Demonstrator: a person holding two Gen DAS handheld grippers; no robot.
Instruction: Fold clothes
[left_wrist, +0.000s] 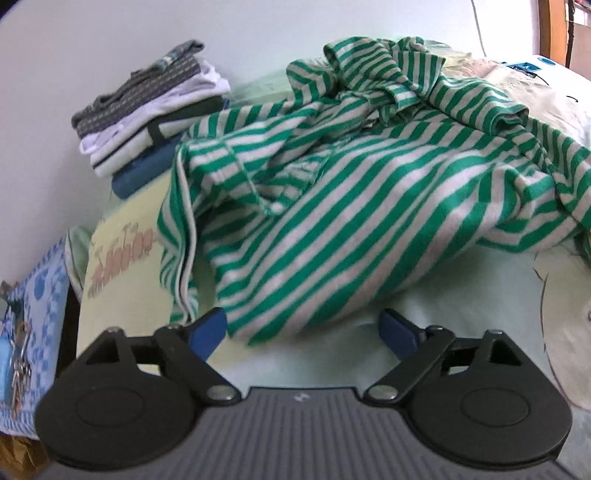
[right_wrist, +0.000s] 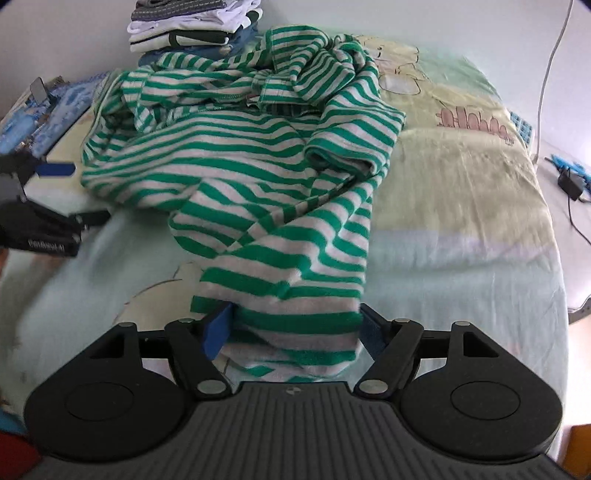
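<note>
A green and white striped garment (left_wrist: 332, 177) lies crumpled on the bed, also in the right wrist view (right_wrist: 258, 166). My left gripper (left_wrist: 304, 328) is open, its blue fingertips (left_wrist: 208, 328) at the garment's near hem, with cloth just reaching between them. It also shows at the left edge of the right wrist view (right_wrist: 70, 192). My right gripper (right_wrist: 293, 330) is open with a bunched end of the garment lying between its fingertips (right_wrist: 218, 328).
A stack of folded clothes (left_wrist: 147, 110) sits at the bed's far corner by the wall, also in the right wrist view (right_wrist: 192, 26). The pale green cartoon bedsheet (right_wrist: 461, 184) covers the bed. A blue patterned cloth (left_wrist: 40, 295) lies left. Cables and a charger (right_wrist: 570, 184) lie right.
</note>
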